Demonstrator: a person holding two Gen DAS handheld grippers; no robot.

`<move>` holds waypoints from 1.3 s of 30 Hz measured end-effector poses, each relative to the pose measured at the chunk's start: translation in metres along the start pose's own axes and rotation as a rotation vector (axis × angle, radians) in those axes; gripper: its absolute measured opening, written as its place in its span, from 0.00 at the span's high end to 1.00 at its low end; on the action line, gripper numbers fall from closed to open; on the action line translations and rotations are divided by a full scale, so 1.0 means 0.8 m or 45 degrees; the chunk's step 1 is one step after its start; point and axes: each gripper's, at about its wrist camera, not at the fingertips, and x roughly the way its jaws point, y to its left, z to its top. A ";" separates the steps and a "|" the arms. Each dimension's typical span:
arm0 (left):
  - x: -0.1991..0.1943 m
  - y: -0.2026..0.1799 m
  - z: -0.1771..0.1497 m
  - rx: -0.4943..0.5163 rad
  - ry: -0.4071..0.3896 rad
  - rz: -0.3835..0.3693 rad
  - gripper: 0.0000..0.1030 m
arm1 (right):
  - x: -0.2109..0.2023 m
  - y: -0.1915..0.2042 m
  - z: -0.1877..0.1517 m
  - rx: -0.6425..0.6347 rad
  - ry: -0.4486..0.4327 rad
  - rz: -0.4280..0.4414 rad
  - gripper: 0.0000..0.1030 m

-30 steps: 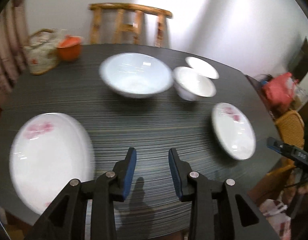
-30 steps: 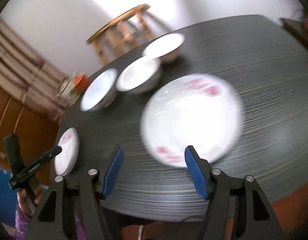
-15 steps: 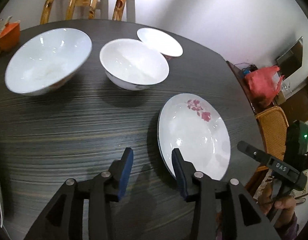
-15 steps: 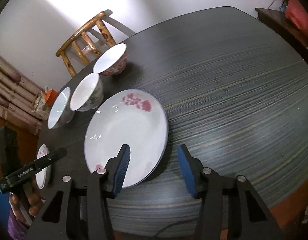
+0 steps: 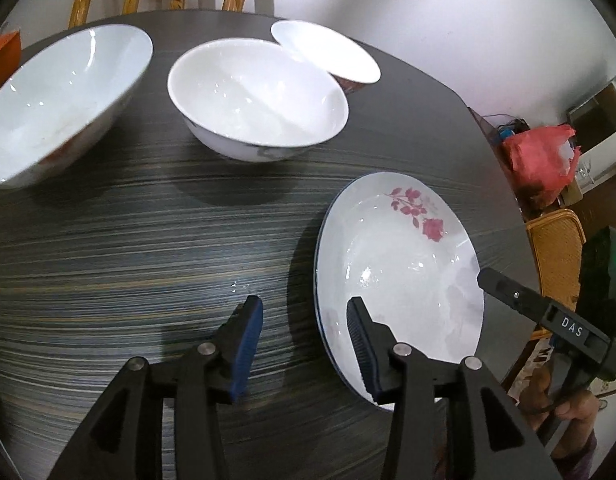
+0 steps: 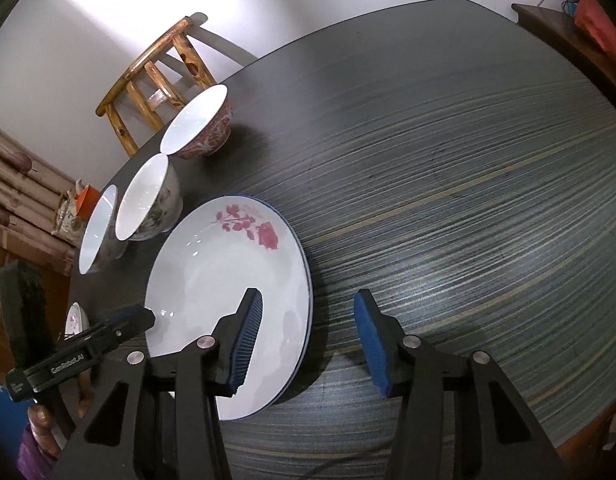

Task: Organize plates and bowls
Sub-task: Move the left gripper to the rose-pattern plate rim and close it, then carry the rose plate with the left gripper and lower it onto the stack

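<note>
Nearest to the cameras, both grippers point down at one white plate with a red rose print (image 5: 400,276) that lies on the dark striped table (image 5: 128,248). The left gripper (image 5: 304,336) has just been opening its jaws; they stand apart across the plate's left rim without pressing it. The right gripper (image 6: 308,330) has its jaws apart across the plate's right rim, also not clamped. Farther on stand three bowls in a row: a wide white bowl (image 5: 56,100), a middle white bowl (image 5: 260,96) and a red-patterned bowl (image 6: 200,124). Behind the table is a wooden chair (image 6: 152,76).
</note>
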 end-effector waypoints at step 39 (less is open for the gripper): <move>-0.012 -0.019 -0.017 0.091 -0.125 0.090 0.87 | 0.024 -0.005 -0.008 -0.002 0.066 0.127 0.94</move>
